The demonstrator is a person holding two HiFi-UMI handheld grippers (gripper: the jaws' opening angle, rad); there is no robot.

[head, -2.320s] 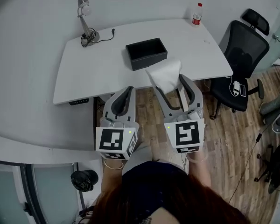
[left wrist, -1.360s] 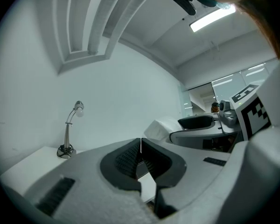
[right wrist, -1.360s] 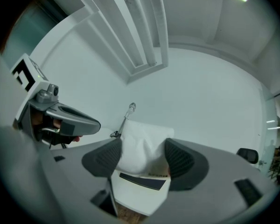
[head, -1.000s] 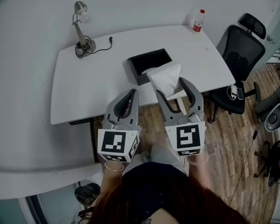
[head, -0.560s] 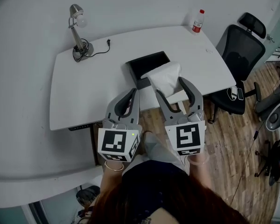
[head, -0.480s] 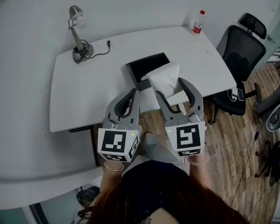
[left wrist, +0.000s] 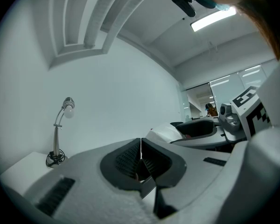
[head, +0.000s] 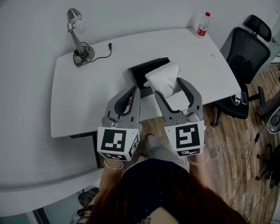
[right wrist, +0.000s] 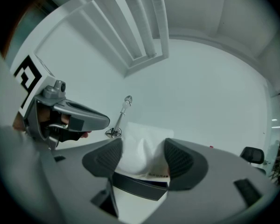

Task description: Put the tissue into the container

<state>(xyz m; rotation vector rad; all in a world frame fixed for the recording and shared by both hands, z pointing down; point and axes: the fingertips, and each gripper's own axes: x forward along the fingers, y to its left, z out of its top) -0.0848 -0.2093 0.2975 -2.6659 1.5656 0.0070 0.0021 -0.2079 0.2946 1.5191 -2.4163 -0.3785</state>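
Tissue is clamped in my right gripper's jaws, held in the air, not in the container yet. In head view it lines up over the container's near right corner. The container is open and sits mid-surface. What I can see of its inside looks empty. Left gripper has its jaws together on nothing, just beside the right one. My read: pick done, carry nearly done. Left to do: lower the tissue in and release.

Office, white desk, black swivel chair, desk lamp, wood floor
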